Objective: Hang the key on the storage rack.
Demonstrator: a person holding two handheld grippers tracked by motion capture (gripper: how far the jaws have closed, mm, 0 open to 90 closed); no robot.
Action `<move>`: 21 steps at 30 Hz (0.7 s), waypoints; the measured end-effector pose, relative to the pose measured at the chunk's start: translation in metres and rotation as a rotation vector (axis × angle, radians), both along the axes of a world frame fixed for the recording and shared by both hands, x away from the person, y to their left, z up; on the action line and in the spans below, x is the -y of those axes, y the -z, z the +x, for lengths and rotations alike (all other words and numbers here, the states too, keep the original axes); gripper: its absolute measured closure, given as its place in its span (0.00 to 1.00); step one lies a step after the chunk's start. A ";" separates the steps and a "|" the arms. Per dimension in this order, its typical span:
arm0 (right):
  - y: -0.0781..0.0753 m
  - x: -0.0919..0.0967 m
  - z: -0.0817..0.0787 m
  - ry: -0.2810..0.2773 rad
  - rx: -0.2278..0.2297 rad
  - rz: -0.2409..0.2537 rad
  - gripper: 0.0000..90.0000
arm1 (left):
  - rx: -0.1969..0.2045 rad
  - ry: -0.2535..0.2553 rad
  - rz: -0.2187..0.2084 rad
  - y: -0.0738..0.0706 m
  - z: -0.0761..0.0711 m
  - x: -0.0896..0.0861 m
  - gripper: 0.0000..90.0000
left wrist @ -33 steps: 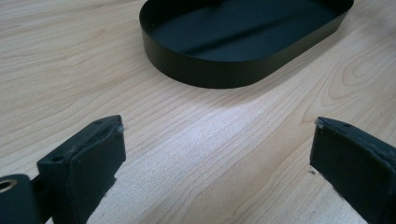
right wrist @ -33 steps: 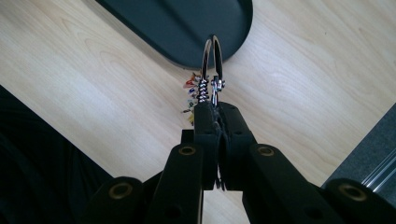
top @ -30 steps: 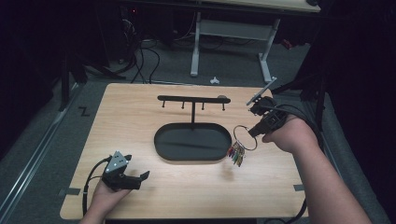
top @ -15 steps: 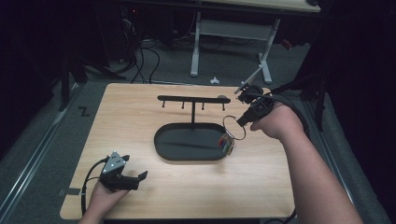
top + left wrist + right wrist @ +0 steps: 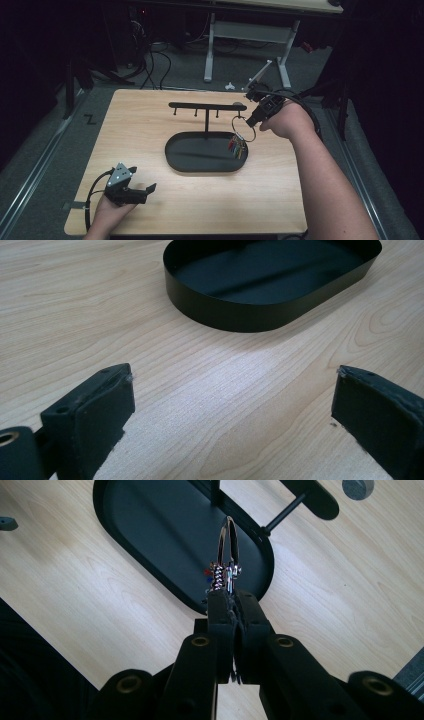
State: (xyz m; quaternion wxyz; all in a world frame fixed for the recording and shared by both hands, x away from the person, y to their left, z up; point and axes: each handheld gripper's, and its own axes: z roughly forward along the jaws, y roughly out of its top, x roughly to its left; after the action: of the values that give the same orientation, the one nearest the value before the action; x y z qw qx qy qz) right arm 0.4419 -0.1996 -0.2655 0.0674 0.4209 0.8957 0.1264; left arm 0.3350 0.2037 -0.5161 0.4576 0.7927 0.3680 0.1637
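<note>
The table [image 5: 150, 130] is pale wood with a fine, wavy grain. On it the oval tray [image 5: 240, 315] is matte black, and so is the hook rack [image 5: 207, 106] rising from the tray. Beside the rack's end a key ring [image 5: 228, 542] gleams silver, with red, green, yellow and blue tags [image 5: 237, 146] hanging over the tray. Both grippers' jaws are black.

Bare forearms [image 5: 325, 175] — black hand-held grippers [image 5: 131, 192] w/ brass screws, trailing cables.
</note>
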 end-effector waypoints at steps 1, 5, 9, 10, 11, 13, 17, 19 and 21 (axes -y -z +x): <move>0.000 0.000 0.001 -0.005 0.001 -0.005 0.98 | 0.000 0.001 0.001 0.000 0.000 0.000 0.05; 0.001 -0.002 0.006 0.012 -0.007 -0.006 0.98 | -0.004 0.006 0.007 0.000 0.000 0.001 0.05; 0.003 -0.002 0.013 0.012 -0.008 -0.009 0.97 | -0.002 0.006 0.005 0.000 -0.001 0.000 0.05; 0.004 -0.002 0.015 0.006 -0.007 -0.013 0.97 | -0.001 0.005 0.004 0.000 -0.001 0.000 0.05; 0.004 -0.002 0.016 0.007 -0.008 -0.015 0.98 | 0.000 0.002 0.002 0.000 0.000 0.000 0.05; 0.004 -0.002 0.020 0.005 -0.009 -0.015 0.97 | -0.004 0.002 0.005 0.000 0.000 0.000 0.05; 0.006 -0.004 0.026 0.027 -0.017 -0.011 0.97 | -0.003 -0.003 0.001 0.000 0.000 -0.002 0.05; 0.008 -0.003 0.031 0.020 -0.014 -0.013 0.98 | -0.003 -0.004 0.000 0.000 0.001 -0.003 0.05; 0.010 -0.002 0.035 0.027 -0.023 -0.015 0.97 | -0.004 -0.004 -0.001 0.000 0.001 -0.003 0.05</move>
State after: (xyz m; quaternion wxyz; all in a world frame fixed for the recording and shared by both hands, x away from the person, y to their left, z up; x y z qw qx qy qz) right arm 0.4770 -0.1978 -0.2758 0.0618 0.4338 0.8916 0.1141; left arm 0.3359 0.2063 -0.5163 0.4569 0.7922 0.3703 0.1630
